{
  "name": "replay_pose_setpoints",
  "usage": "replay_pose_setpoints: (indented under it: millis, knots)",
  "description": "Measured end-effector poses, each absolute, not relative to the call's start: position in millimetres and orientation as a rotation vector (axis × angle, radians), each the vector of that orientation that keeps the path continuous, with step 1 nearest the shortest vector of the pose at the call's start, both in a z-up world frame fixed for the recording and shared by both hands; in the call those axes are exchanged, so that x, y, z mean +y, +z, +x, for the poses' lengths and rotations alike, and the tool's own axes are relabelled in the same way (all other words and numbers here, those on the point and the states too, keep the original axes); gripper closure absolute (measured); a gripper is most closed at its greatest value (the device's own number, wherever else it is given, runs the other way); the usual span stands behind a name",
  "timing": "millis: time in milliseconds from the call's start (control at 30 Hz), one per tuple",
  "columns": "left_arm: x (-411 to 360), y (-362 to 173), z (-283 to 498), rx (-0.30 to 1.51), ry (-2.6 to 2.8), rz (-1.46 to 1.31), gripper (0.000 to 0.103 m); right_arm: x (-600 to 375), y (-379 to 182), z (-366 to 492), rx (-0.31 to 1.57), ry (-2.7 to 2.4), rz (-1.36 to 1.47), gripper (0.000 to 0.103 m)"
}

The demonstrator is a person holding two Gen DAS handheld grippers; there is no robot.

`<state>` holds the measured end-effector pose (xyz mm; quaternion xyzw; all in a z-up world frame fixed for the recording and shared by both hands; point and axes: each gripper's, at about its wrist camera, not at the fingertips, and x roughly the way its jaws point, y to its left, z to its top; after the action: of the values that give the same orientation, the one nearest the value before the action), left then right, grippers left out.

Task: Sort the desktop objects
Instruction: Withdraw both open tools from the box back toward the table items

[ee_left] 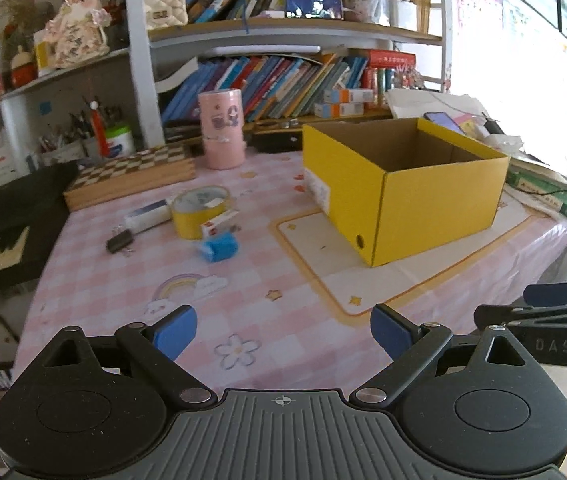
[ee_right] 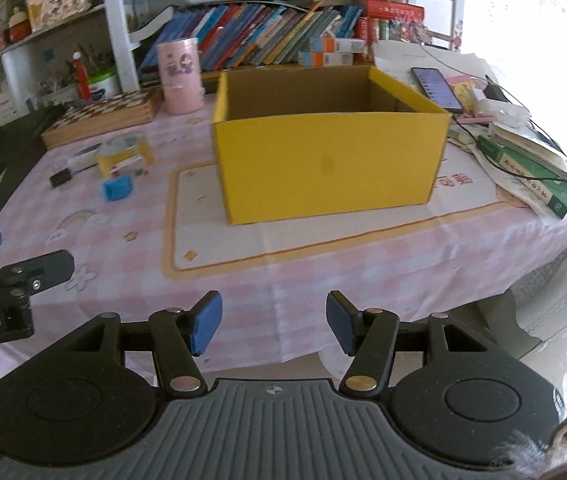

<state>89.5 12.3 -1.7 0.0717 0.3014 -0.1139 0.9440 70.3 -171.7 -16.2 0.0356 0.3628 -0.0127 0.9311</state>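
Two hand-held grippers hover over the near edge of our worktop (ee_right: 283, 280), side by side and level: our left hand-held gripper (ee_left: 283, 330) has its blue pads spread wide with nothing between them, and our right hand-held gripper (ee_right: 273, 324) is likewise parted and holds nothing. From the left wrist view the yellow box (ee_left: 435, 208) stands open-topped at about 1 o'clock, on the pale mat (ee_left: 323, 264). At 11 o'clock lie the small things, close together: a yellow tape roll (ee_left: 199, 210), a blue block (ee_left: 219, 247) just before it, a black binder clip (ee_left: 120, 240) and a white eraser (ee_left: 147, 216). We cannot see the box floor from either view, and blur softens the small things' detail.
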Motion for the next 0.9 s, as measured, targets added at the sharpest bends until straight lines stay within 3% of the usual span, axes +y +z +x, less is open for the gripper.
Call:
replay_pose_setpoints:
  millis: [533,900]
  knots:
    - [63.5,-6.3,61.8,0.62,-0.107,0.134,0.005,-99.4,-18.2,53.8,0.75,0.146,-0.015,0.038]
    - [90.4,-6.1,58.3,0.623,-0.05,0.11,0.004,-71.5,-14.9,58.8,0.747,0.203,-0.057,0.038]
